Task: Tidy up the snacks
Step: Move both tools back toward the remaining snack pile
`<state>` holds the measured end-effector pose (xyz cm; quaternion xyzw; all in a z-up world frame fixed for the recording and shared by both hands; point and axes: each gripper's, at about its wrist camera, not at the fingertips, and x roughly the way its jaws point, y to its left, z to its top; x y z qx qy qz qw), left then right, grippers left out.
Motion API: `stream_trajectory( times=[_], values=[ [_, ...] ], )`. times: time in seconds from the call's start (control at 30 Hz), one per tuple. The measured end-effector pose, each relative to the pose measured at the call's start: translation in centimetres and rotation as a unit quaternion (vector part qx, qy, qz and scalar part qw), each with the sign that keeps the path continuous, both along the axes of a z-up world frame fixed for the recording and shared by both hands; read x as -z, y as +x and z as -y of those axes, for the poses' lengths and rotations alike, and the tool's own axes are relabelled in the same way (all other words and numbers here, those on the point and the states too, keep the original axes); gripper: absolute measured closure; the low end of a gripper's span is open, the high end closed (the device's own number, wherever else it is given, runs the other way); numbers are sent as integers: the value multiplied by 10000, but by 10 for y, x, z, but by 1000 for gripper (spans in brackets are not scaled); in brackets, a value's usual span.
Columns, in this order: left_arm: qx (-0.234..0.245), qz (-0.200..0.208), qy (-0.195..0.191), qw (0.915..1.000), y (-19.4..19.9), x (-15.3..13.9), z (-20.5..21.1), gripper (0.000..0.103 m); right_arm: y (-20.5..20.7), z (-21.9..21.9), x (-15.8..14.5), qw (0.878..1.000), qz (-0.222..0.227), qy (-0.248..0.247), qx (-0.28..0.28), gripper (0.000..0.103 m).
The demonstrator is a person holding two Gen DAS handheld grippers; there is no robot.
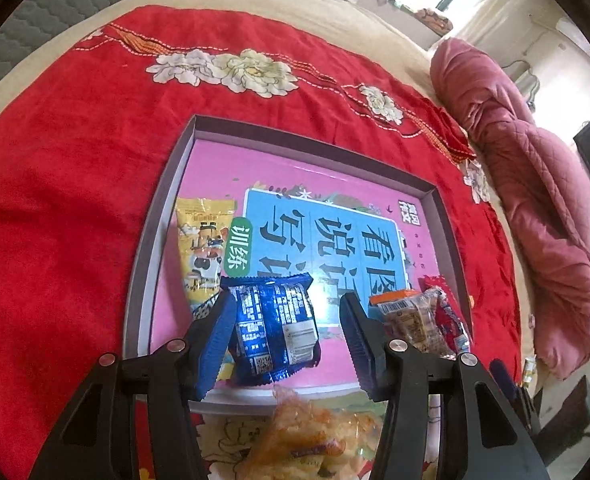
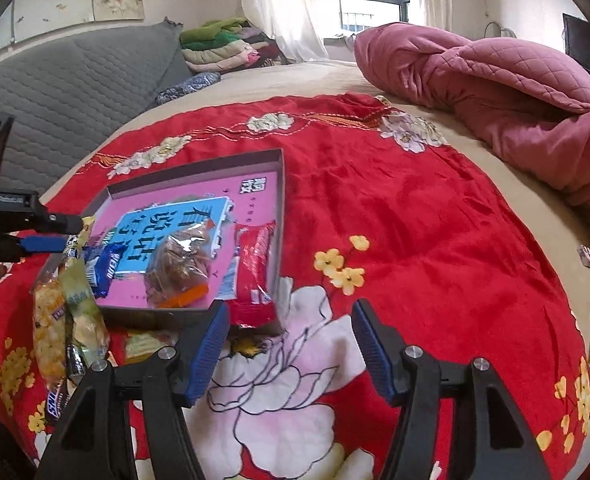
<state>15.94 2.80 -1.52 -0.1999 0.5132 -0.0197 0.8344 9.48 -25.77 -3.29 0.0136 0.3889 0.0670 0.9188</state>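
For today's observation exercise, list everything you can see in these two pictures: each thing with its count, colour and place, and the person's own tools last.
Box lid: one, purple-grey rim, pink inside, on the blanket.
Blue packet: one, in the lid, between the left gripper's open jaws.
Yellow packet: one, lid's left side.
Clear packet: one, orange-ended, in the lid.
Red packet: one, over the lid's near right corner.
Loose snacks: several, yellow and pale green, left of the lid.
Blanket: one, red, flowered, on the bed.
Quilt: one, pink, far right.
Left gripper: black, blue pads.
Right gripper: same, open, empty.
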Motion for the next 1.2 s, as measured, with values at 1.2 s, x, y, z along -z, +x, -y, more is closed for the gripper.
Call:
stream_trajectory(
  times=[1.2],
  values=[
    [255,151,384,9988,-67,-21,-10,41,-12,-17,2,9986,-77,-498,-135,36]
  ],
)
